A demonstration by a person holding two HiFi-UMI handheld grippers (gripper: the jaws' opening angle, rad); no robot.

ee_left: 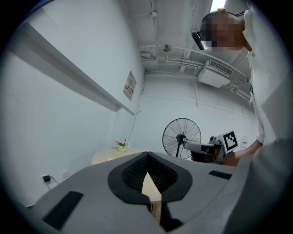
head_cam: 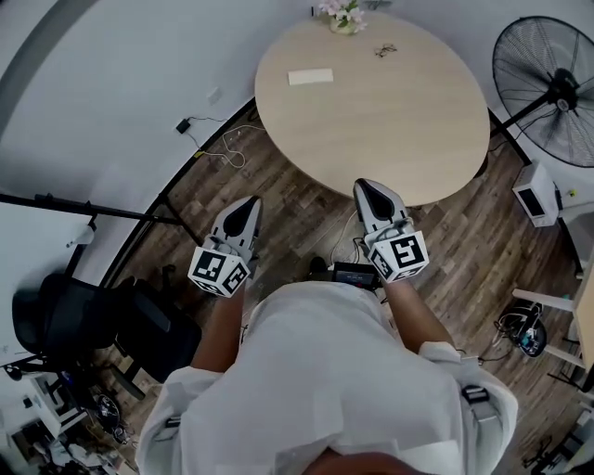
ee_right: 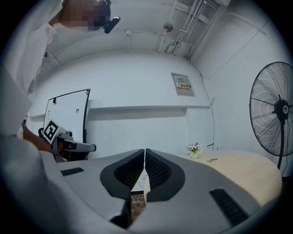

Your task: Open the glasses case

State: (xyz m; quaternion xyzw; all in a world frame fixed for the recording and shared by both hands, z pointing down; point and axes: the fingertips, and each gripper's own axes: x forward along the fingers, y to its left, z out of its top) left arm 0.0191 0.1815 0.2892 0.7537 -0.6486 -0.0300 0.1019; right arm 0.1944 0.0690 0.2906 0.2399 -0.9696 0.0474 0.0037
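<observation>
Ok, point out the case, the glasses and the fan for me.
case (head_cam: 310,77), head view, middle of its top face.
glasses (head_cam: 385,50), head view, centre of the frame.
fan (head_cam: 561,87), head view, hub of the grille.

Far ahead of you: round light-wood table (head_cam: 408,130), a small pot of flowers (head_cam: 343,17) at its far edge, and a small dark wiry object (head_cam: 385,50) just right of the pot. Big black standing fan (head_cam: 548,88) far right, with a white box unit (head_cam: 536,193) on the wood plank floor (head_cam: 288,204) near it. Black plug (head_cam: 184,125) and a loose white cable (head_cam: 227,148) by the left wall. Black office chair (head_cam: 65,320) near left, a dark horizontal pole (head_cam: 83,211) beyond it. In the right gripper view, a whiteboard (ee_right: 66,114) and a wall notice (ee_right: 183,84).
</observation>
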